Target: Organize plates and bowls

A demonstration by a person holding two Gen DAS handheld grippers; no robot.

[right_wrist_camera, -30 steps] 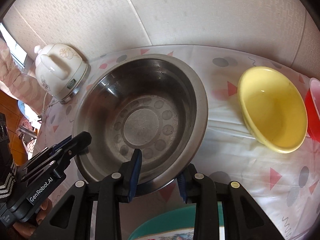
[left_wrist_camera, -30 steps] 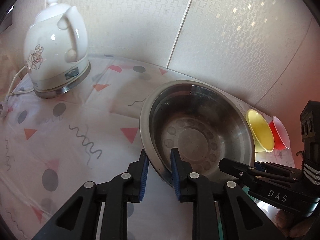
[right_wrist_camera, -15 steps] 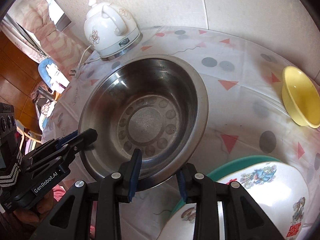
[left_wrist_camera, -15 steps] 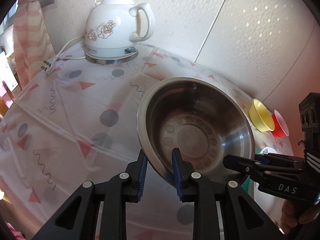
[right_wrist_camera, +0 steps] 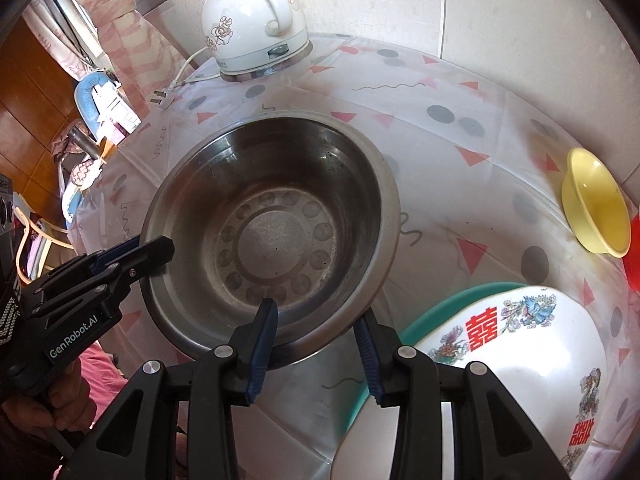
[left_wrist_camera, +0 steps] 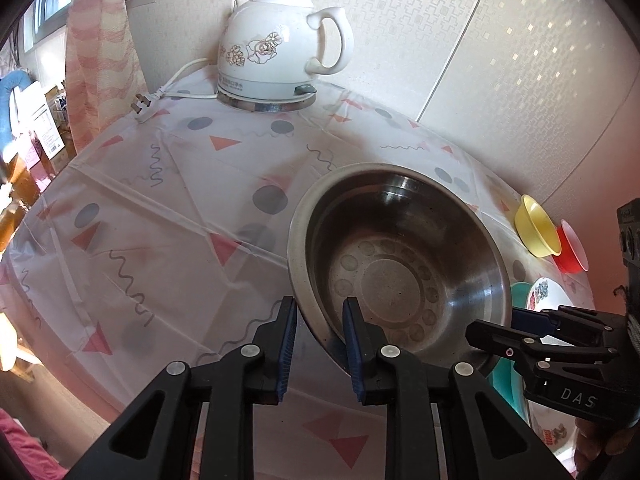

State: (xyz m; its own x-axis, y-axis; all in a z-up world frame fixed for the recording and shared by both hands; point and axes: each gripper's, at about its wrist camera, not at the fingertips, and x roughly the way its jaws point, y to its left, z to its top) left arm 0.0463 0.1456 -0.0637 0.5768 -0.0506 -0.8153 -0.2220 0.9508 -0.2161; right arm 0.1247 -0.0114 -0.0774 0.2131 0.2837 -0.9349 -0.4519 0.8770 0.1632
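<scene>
A large steel basin point(left_wrist_camera: 400, 272) point(right_wrist_camera: 272, 232) sits low over the patterned tablecloth, gripped at its near rim from two sides. My left gripper point(left_wrist_camera: 320, 304) is shut on the rim, one pad inside the wall and one outside; it also shows in the right wrist view as the left gripper point(right_wrist_camera: 132, 256) at the basin's left rim. The jaws of my right gripper point(right_wrist_camera: 316, 312) are opening, with the rim between the pads and a small gap around it. A yellow bowl point(right_wrist_camera: 596, 208) and a red bowl point(left_wrist_camera: 574, 248) stand at the far right.
A white enamel basin point(right_wrist_camera: 520, 360) with a teal rim and red characters lies just right of the steel basin. A white ceramic kettle point(left_wrist_camera: 276, 52) stands at the back by the wall, its plug point(left_wrist_camera: 142, 104) on the cloth. The table edge drops off at the left.
Both grippers have carried the steel basin away from the yellow bowl toward the table's left side. The enamel basin has come into view. The right jaws have spread slightly.
</scene>
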